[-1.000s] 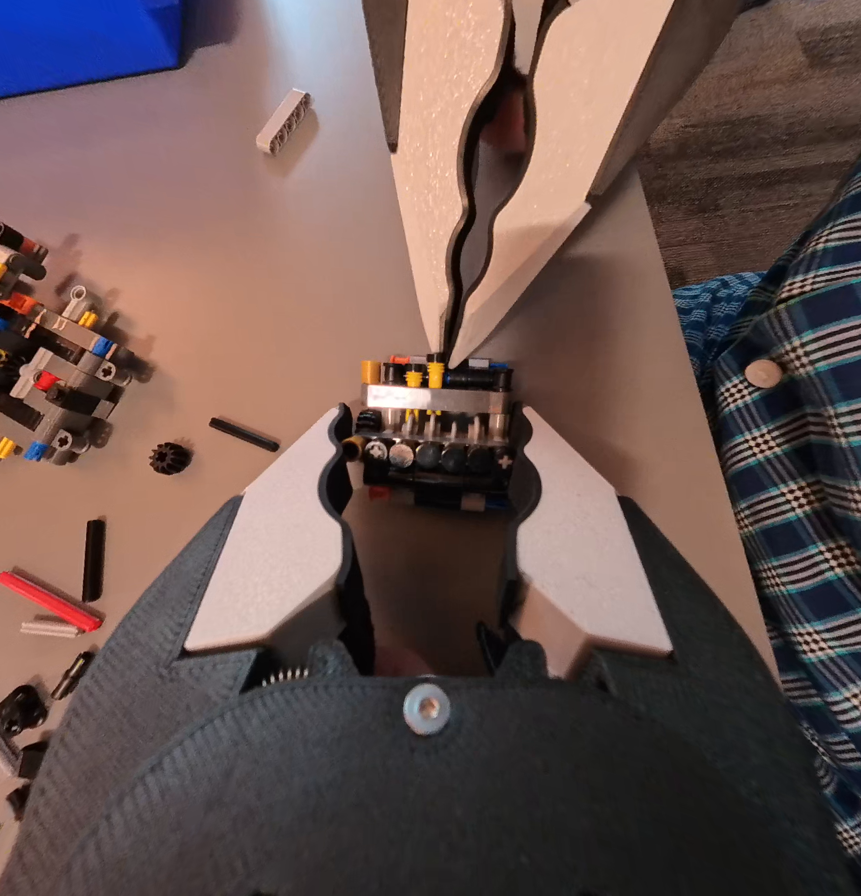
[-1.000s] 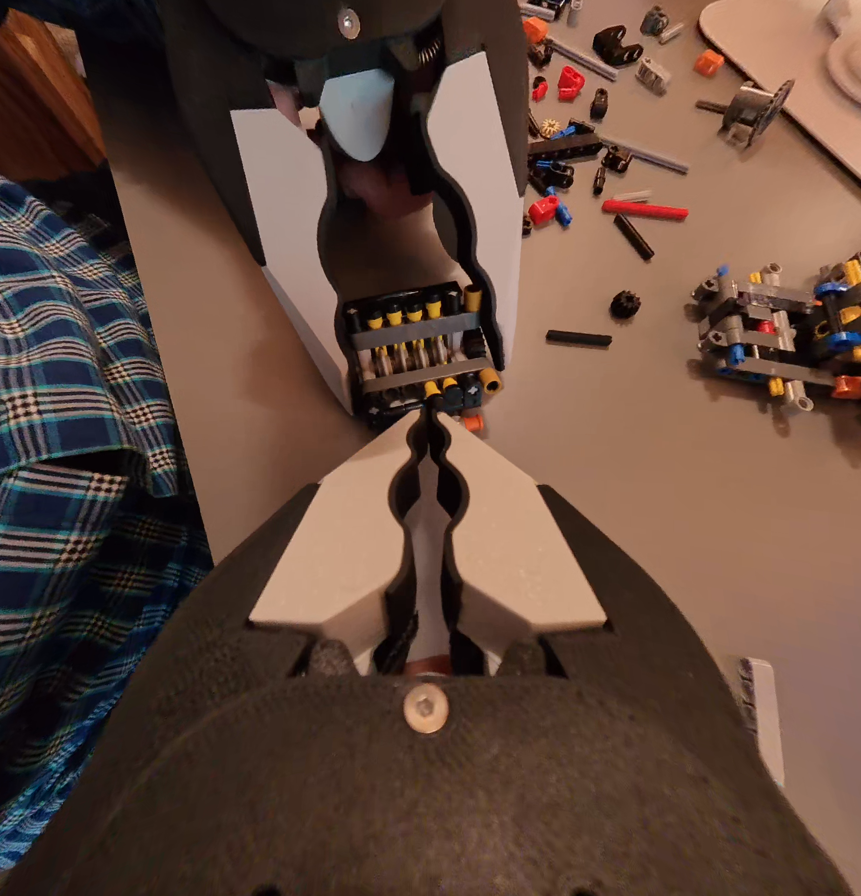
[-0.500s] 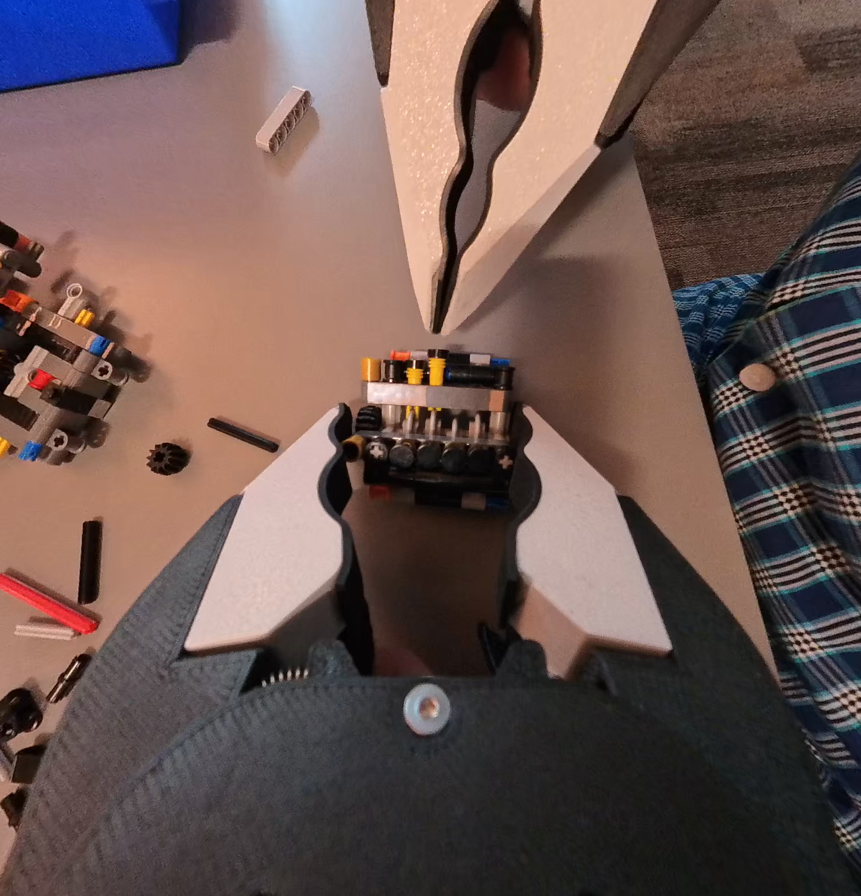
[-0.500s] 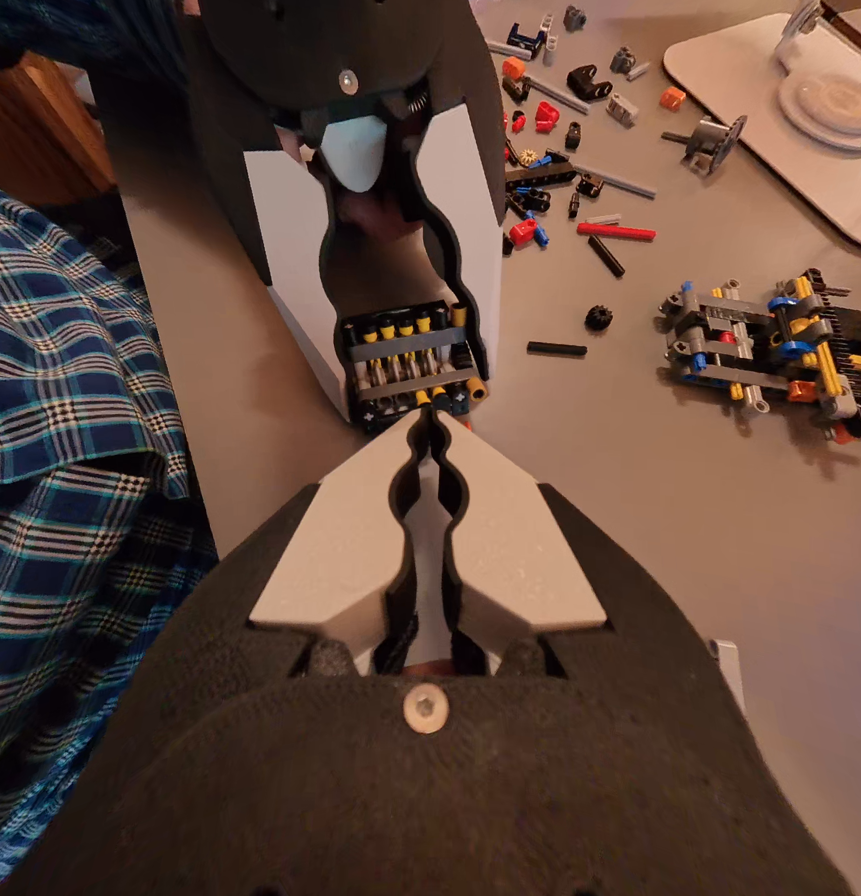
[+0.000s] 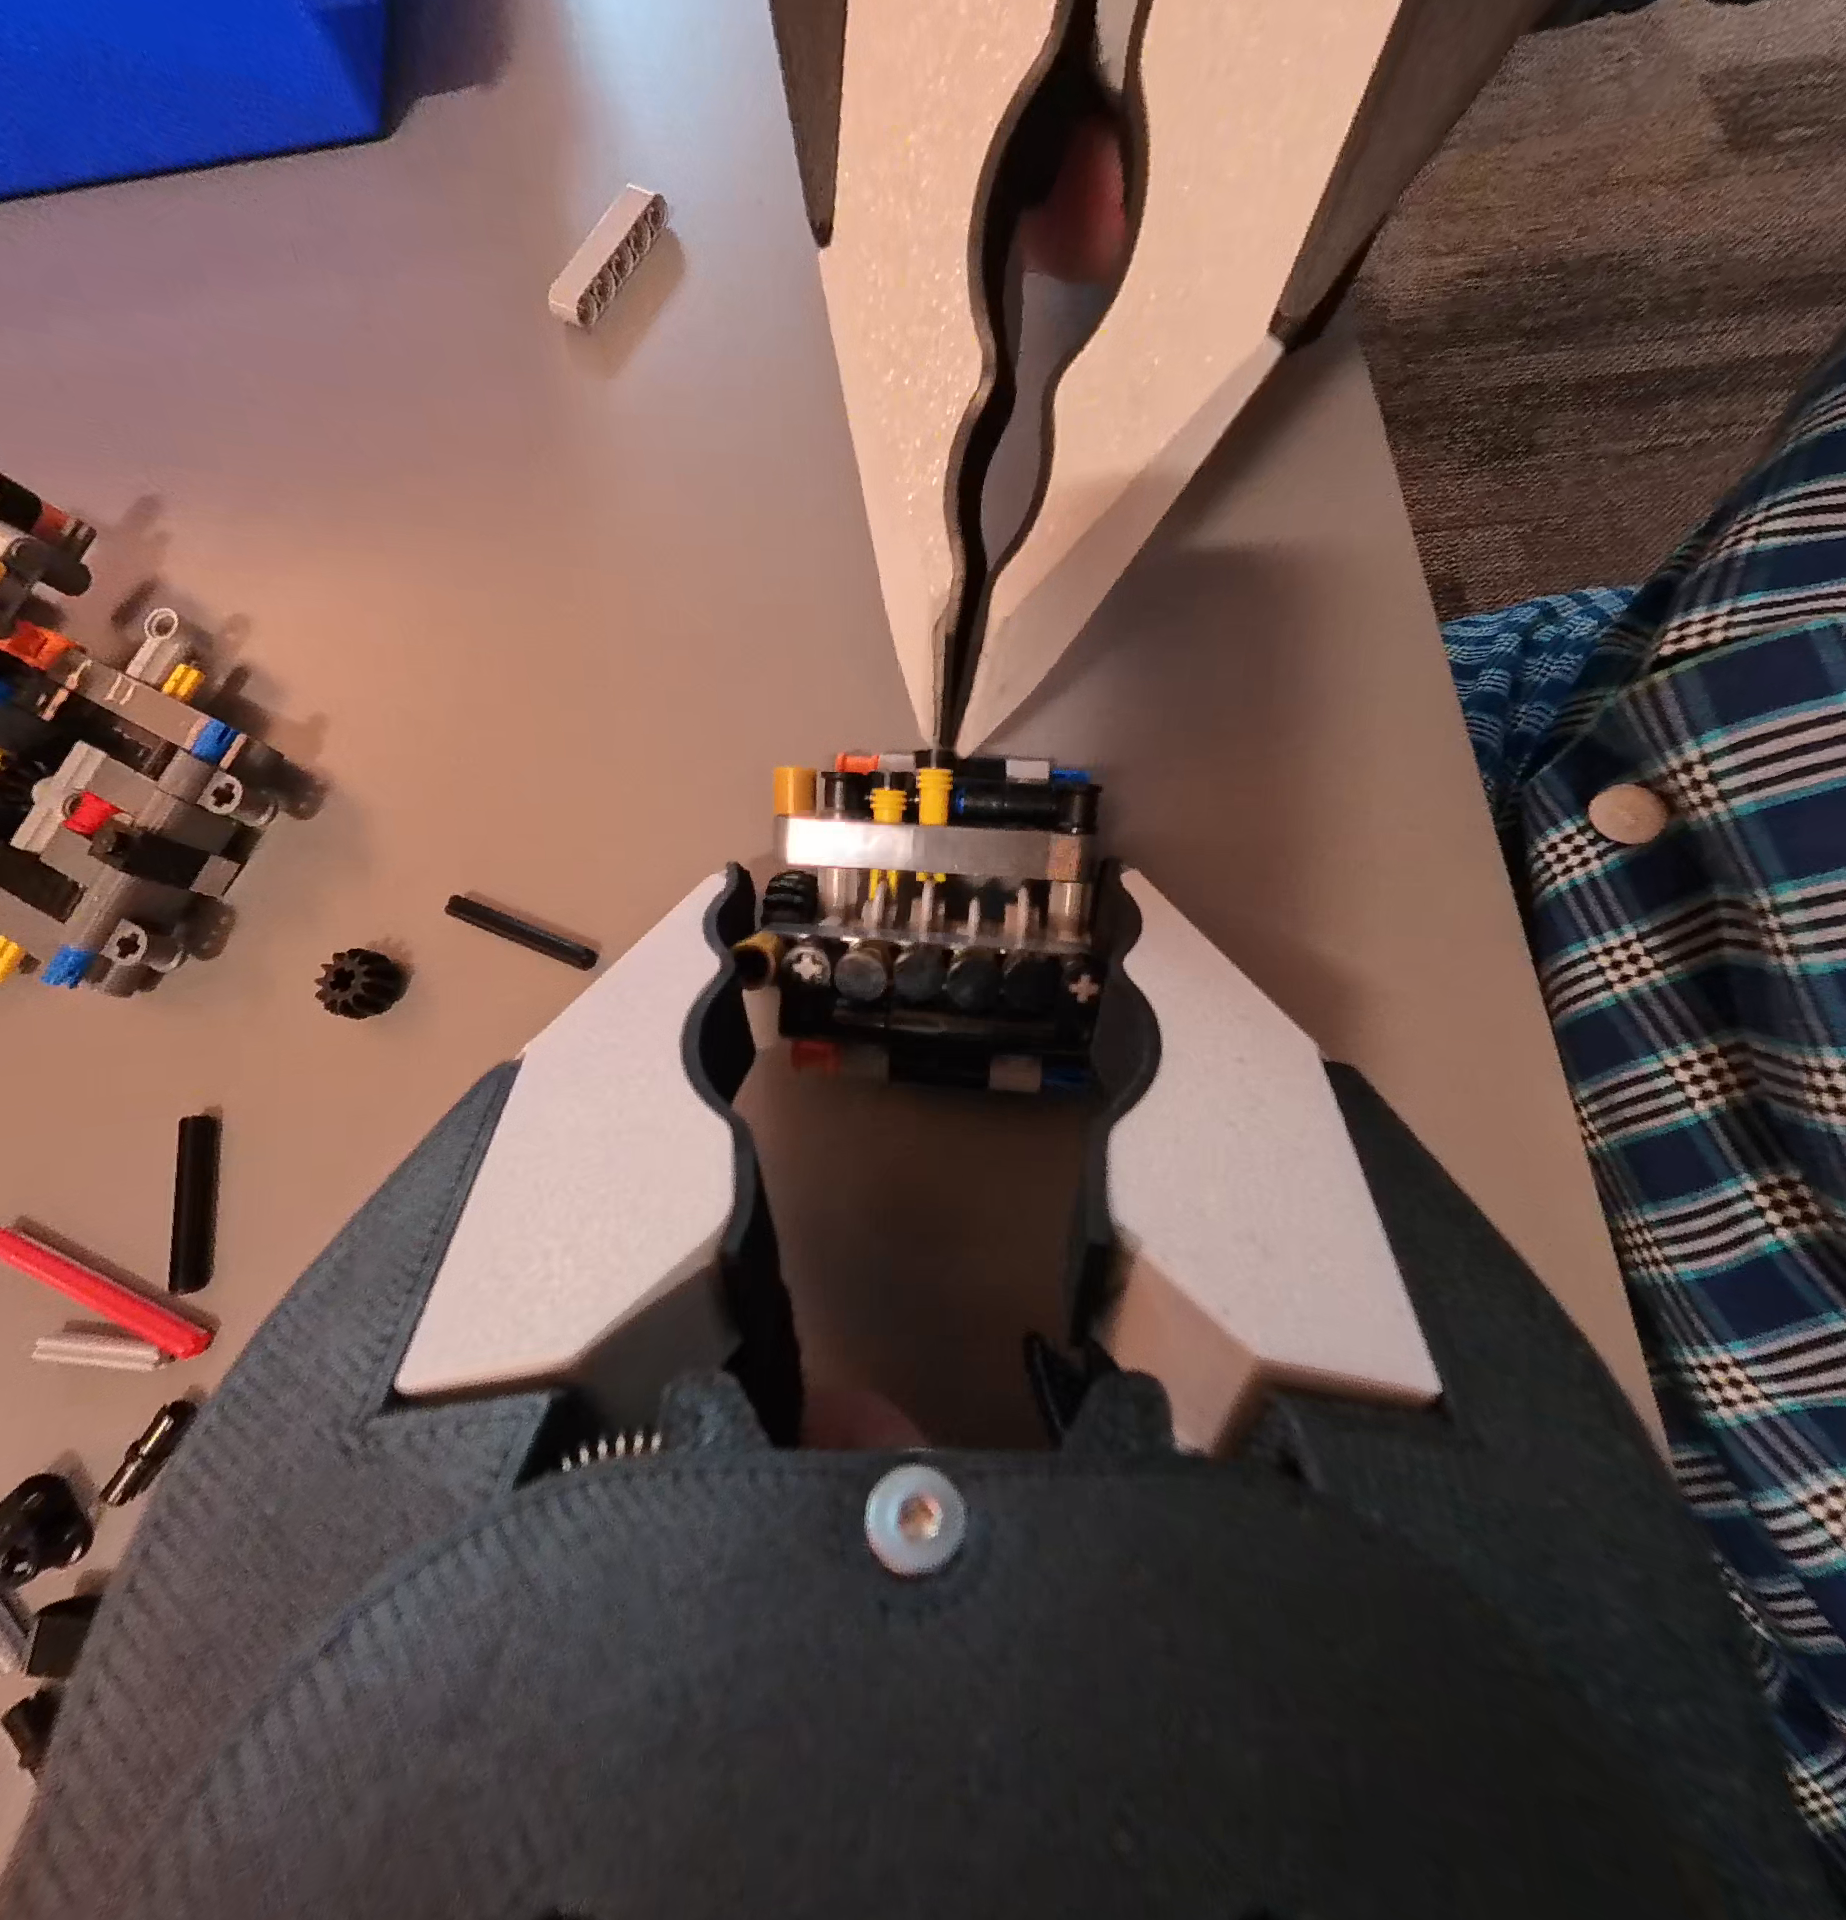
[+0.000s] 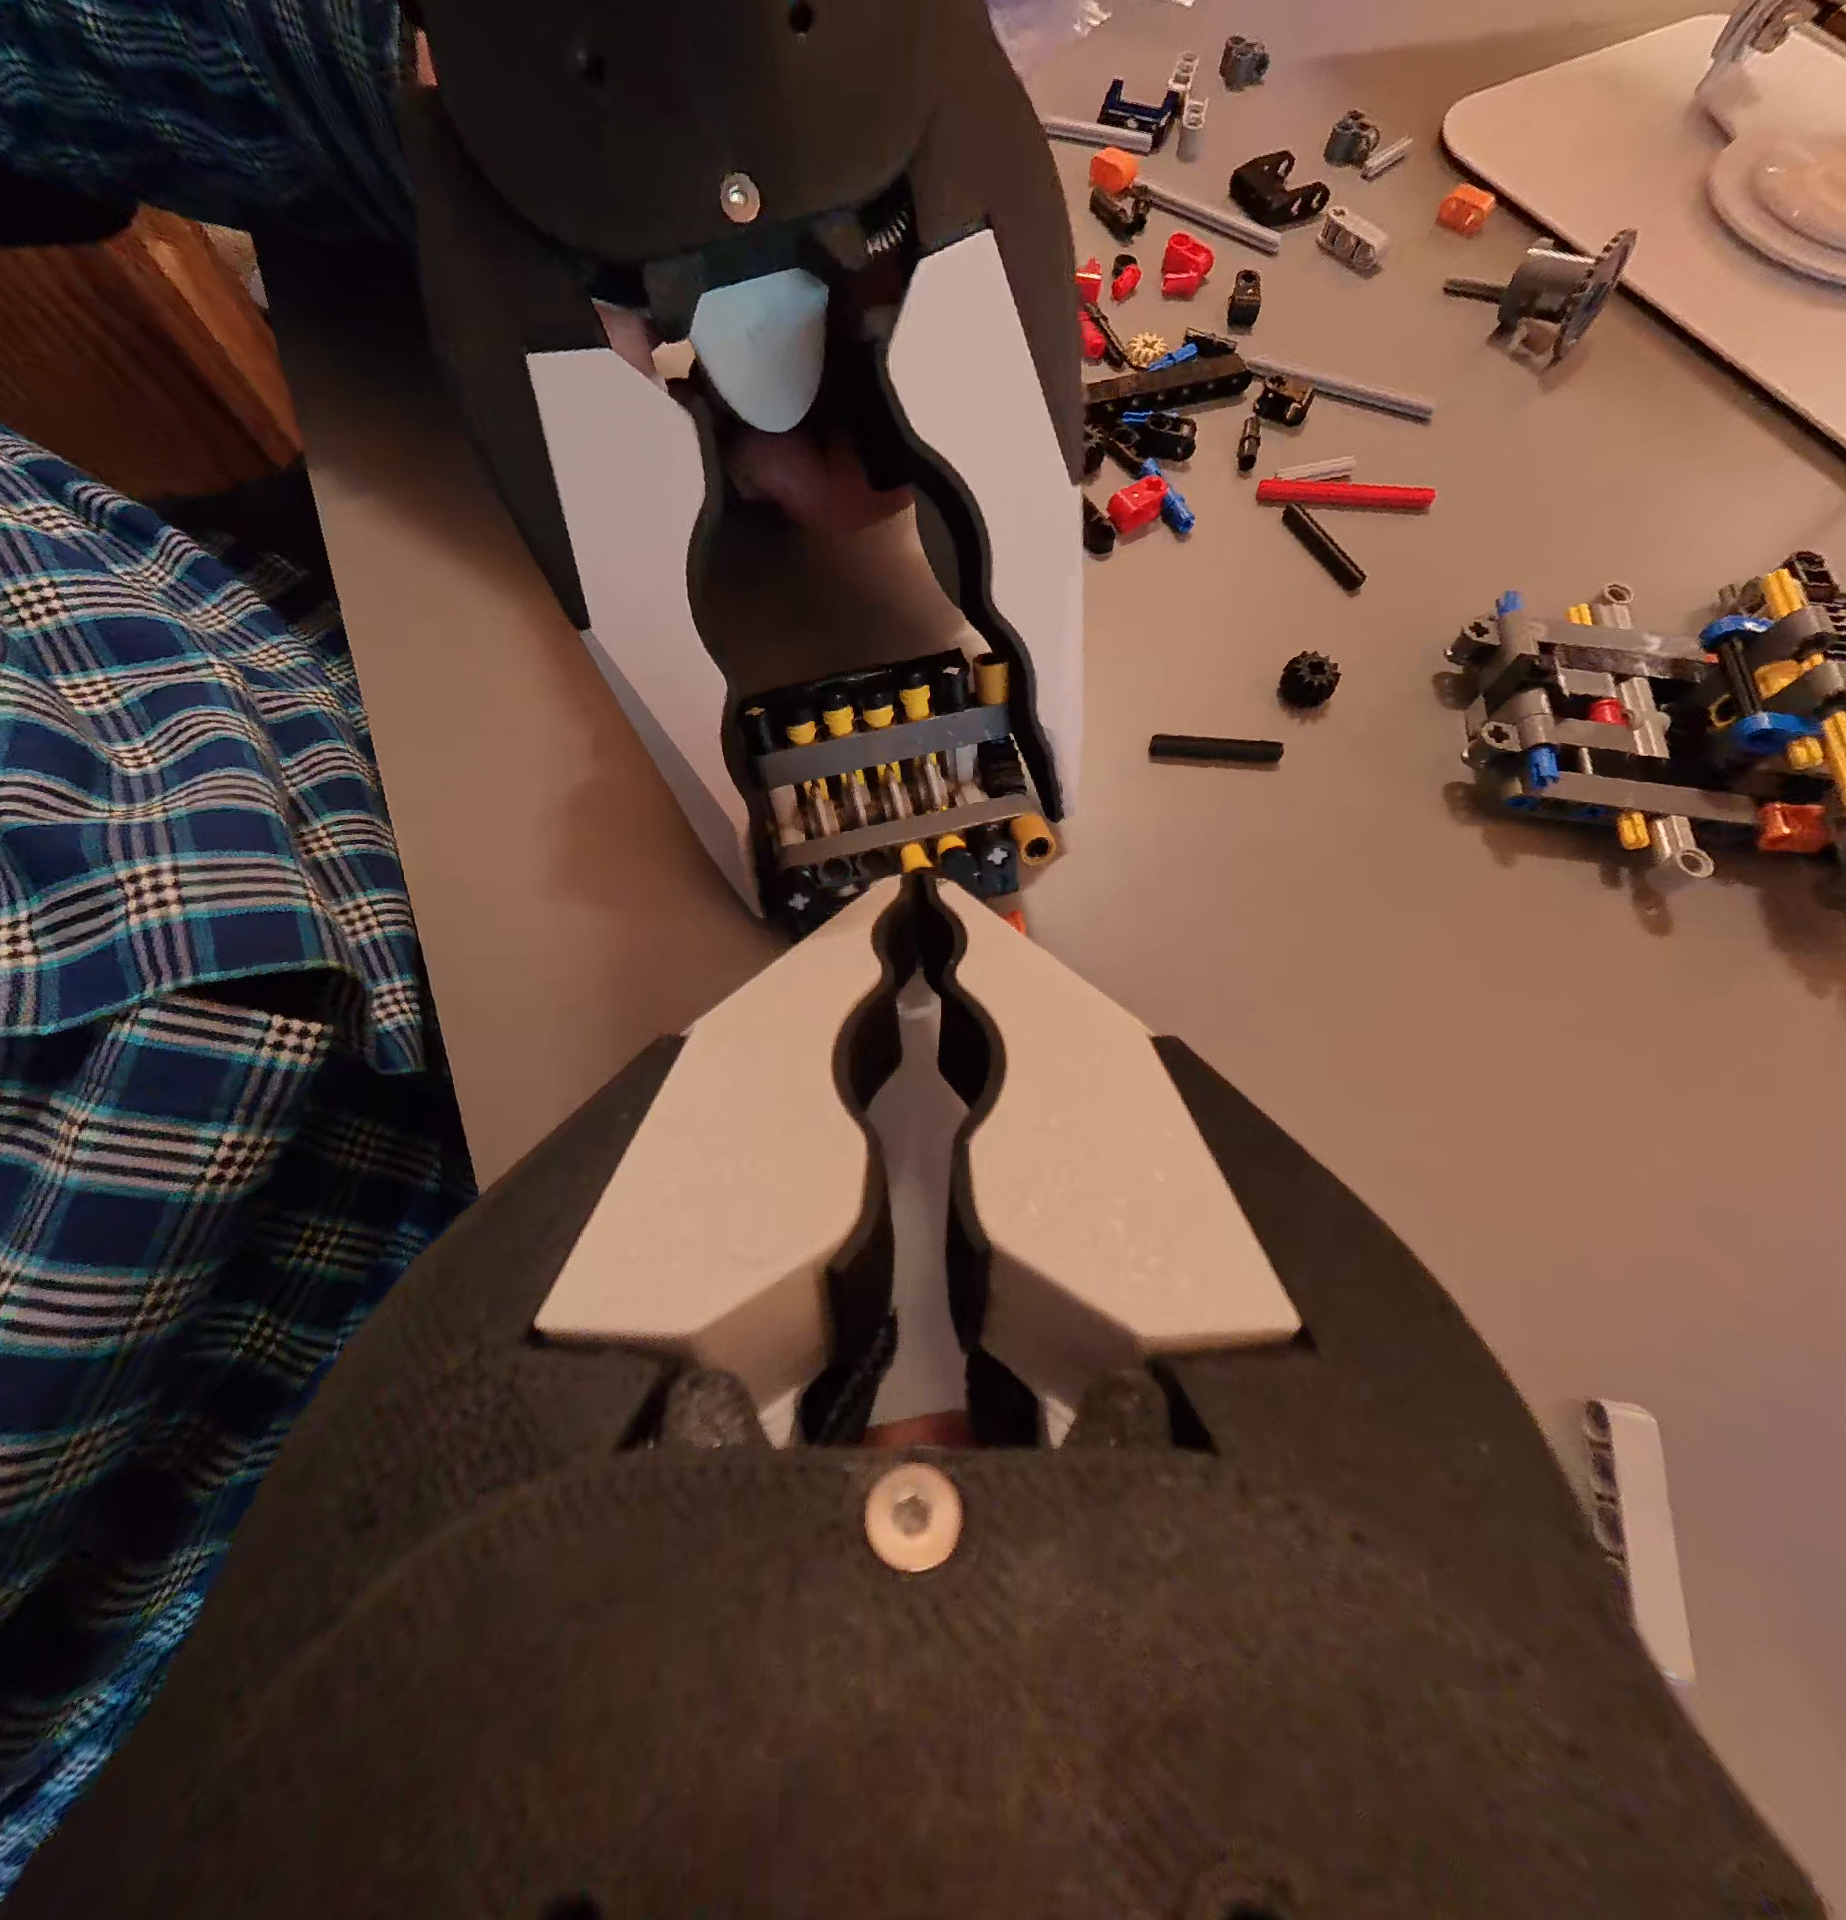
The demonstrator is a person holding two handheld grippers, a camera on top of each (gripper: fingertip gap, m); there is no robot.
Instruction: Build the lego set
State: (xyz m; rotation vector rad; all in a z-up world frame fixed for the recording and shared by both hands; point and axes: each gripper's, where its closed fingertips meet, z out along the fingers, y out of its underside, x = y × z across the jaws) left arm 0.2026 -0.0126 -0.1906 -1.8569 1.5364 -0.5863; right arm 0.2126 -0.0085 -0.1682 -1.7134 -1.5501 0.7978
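Left tongs (image 5: 924, 940): fingers clamped on either side of the small sub-assembly (image 5: 929, 914) (grey beams, yellow and black pins), held close to the near edge of the desk (image 5: 545, 436), by the person's plaid shirt (image 5: 1719, 935). No change in that grip over the last second.

Right tongs (image 6: 917, 883): fingers pressed together, nothing between them. Half a second ago the tip stood clear of the sub-assembly; now it is back down, touching or nearly touching a raised yellow pin (image 5: 932, 795) on the far face. A second ago it was at this same spot. Reads as press, lift, press again.

Judgement: the step in hand is seating that pin with the closed tip while the left tongs brace the part. The pin stands a little higher than its yellow neighbour, so it looks not fully home. A sideways push could tilt the part in the left grip.

Elsewhere: larger chassis build (image 6: 1677, 727) well apart toward the desk's middle; black gear (image 6: 1308, 681) and black axle (image 6: 1215, 748) between it and the work; loose parts further off.
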